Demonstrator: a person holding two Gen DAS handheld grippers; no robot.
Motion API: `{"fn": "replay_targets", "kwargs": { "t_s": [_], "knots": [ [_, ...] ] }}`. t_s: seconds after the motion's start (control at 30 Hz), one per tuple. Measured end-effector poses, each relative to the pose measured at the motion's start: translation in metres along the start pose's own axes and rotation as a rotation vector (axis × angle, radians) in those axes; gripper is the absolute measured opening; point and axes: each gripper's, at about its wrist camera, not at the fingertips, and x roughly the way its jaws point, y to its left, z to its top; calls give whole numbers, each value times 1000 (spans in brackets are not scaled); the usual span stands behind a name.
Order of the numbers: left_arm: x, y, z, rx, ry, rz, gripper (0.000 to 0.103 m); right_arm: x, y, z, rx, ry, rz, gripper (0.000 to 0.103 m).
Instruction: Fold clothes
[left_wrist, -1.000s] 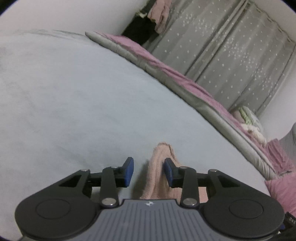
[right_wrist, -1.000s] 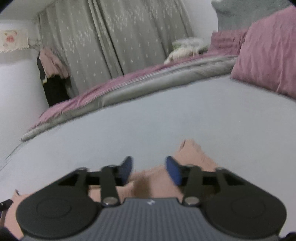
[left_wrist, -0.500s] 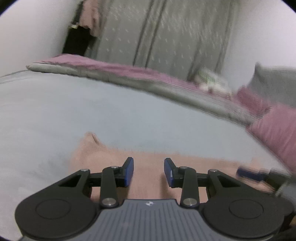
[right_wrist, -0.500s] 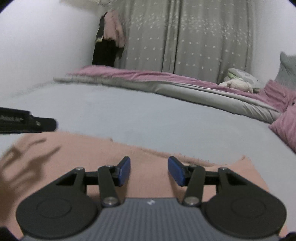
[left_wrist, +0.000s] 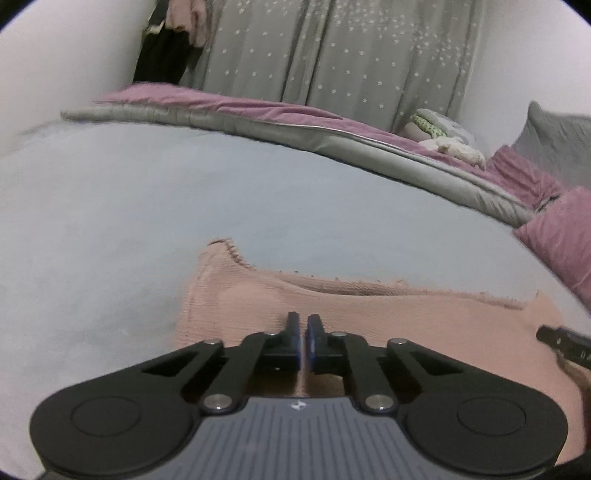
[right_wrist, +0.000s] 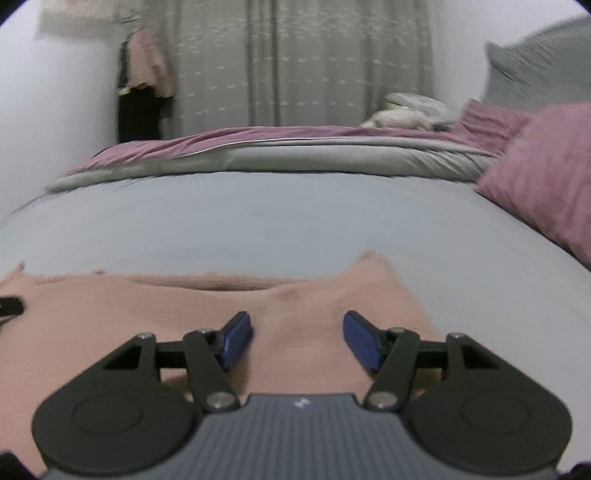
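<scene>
Your left gripper (left_wrist: 303, 334) has just closed, jaws pressed together over the pink knitted garment (left_wrist: 369, 314), flat on the grey-blue bed (left_wrist: 147, 206). Your right gripper (right_wrist: 297, 341) hovers spread above its right end.

The pink garment (left_wrist: 369, 306) is coarse ribbed knit with frayed edges; the bed (left_wrist: 147, 192) sheet is smooth matt cloth.

Bed (left_wrist: 110, 206) has a pale blue-grey sheet. Pink knit garment (left_wrist: 369, 314) lies flat at its near edge. Grey-and-mauve quilt (left_wrist: 295, 125) runs along the far side, mauve pillow (right_wrist: 546, 166) at right.
</scene>
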Motion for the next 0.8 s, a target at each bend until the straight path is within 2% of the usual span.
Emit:
{"fn": "replay_targets", "kwargs": {
  "t_s": [0.07, 0.13, 0.23, 0.37, 0.5, 0.57, 0.67, 0.73, 0.8],
  "knots": [
    [-2, 1, 2, -30, 7, -27, 8, 0, -14, 1, 46, 0, 22, 44],
    [-5, 2, 3, -59, 14, -54, 8, -5, -18, 1, 72, 2, 31, 46],
    [-9, -10, 2, -45, 1, -111, 9, -12, -4, 5, 34, -1, 26, 50],
    [-14, -30, -2, -4, -21, -183, 11, -22, 24, 13, -4, -29, 128, 53],
    [-4, -39, -10, 44, -3, -152, 12, -16, 53, 10, -91, -18, 165, 54],
    [0, -38, -11, 68, -8, -103, 17, -8, 61, 5, -120, 6, 158, 54],
    [0, -32, -6, 88, -23, -10, 17, -4, 54, 1, -108, 13, 131, 56],
    [-1, -19, -1, 50, -25, 1, 17, -1, 42, 0, -108, 13, 71, 58],
    [-1, -5, 4, -8, -19, -18, 14, 1, 26, 0, -59, 20, 62, 60]
  ]
}}
